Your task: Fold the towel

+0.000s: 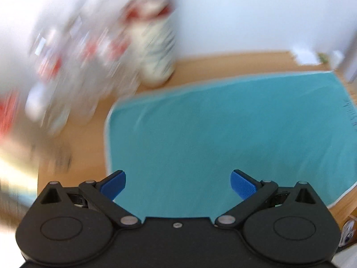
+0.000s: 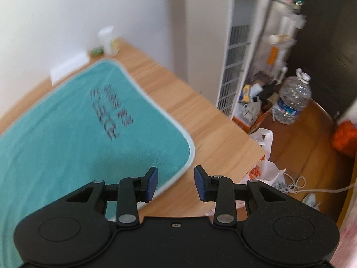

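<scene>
A teal towel (image 1: pixel 223 134) with a pale border lies spread flat on a wooden table (image 1: pixel 84 138). My left gripper (image 1: pixel 178 185) hovers above the towel's near left part, wide open, with nothing between its blue pads. In the right wrist view the same towel (image 2: pixel 78 134) shows dark printed lettering and a rounded near right corner. My right gripper (image 2: pixel 176 184) is open and empty just above that corner, its left pad over the towel's border and its right pad over bare wood (image 2: pixel 200 122).
Blurred bottles and a white patterned container (image 1: pixel 158 51) stand on the table left of the towel. A small bottle (image 2: pixel 109 40) sits at the far corner by the wall. Past the table's right edge lie a large water bottle (image 2: pixel 292 100), plastic bags (image 2: pixel 265 156) and clutter on the floor.
</scene>
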Tool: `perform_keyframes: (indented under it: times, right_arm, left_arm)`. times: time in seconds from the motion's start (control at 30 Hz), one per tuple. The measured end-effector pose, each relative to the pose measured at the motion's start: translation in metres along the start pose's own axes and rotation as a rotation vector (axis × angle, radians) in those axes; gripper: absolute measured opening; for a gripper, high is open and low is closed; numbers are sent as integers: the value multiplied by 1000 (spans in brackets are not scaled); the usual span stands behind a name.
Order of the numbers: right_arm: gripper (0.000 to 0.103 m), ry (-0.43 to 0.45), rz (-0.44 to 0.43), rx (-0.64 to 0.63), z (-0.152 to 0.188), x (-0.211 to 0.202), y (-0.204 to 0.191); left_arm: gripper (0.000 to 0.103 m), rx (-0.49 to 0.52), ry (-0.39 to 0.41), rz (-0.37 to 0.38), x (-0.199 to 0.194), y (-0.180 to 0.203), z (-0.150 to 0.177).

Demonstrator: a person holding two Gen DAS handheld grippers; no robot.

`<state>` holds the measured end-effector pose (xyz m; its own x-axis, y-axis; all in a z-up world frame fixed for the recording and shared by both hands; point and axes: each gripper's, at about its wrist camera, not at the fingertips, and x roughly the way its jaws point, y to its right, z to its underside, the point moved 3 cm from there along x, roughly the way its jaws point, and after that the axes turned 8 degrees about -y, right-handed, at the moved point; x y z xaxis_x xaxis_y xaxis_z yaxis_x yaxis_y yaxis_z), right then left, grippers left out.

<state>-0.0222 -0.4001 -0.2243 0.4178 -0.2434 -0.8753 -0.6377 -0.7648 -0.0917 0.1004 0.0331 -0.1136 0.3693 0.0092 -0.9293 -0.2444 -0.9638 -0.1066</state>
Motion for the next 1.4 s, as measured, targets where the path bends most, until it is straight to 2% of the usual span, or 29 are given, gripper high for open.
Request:
perform_keyframes:
  times: [0.1,0.3,0.43,0.53,0.63,0.7,0.77,0.83,0.87,0.9,1.1,1.33,1.4]
  right_arm:
    - [40,27,2,58,3,-1,-7]
    - [40,77,25,192,7,1,-19]
    - [40,60,54,230,4,9,-15]
    - [40,81,66,253,1,16,-10]
    - [40,86,69,188,-11,26,-13]
    - [40,86,108,217,-19,30,-7]
    - [40,85,116,277,-22,34,3]
    - [40,44,118,292,-25,42,10]
    - [40,22,121,283,-25,45,13]
    - [40,12,120,274,-25,47,15]
    - [40,-28,96,290,-26,52,22]
    - [40,-53,84,246,-28,57,22]
    - [40,-54,97,237,-30,59,22]
  left_arm:
    - [102,173,76,49,-6,69,-61]
    - [102,450,199,165,-5,212,-136]
    - [102,593,197,244,10,302,-163]
    - [102,718,225,224,27,367,-174]
    - [102,785,211,230,52,414,-187]
    - [102,810,188,236,73,438,-196]
    - [102,822,173,238,92,458,-206]
    - [101,827,163,241,106,472,-215]
    - [94,830,158,256,112,477,-217]
    - [92,843,146,280,120,483,-220]
    - [92,954,80,293,152,503,-220]
    - [92,934,31,298,180,511,-225]
    - [88,935,13,299,185,514,-224]
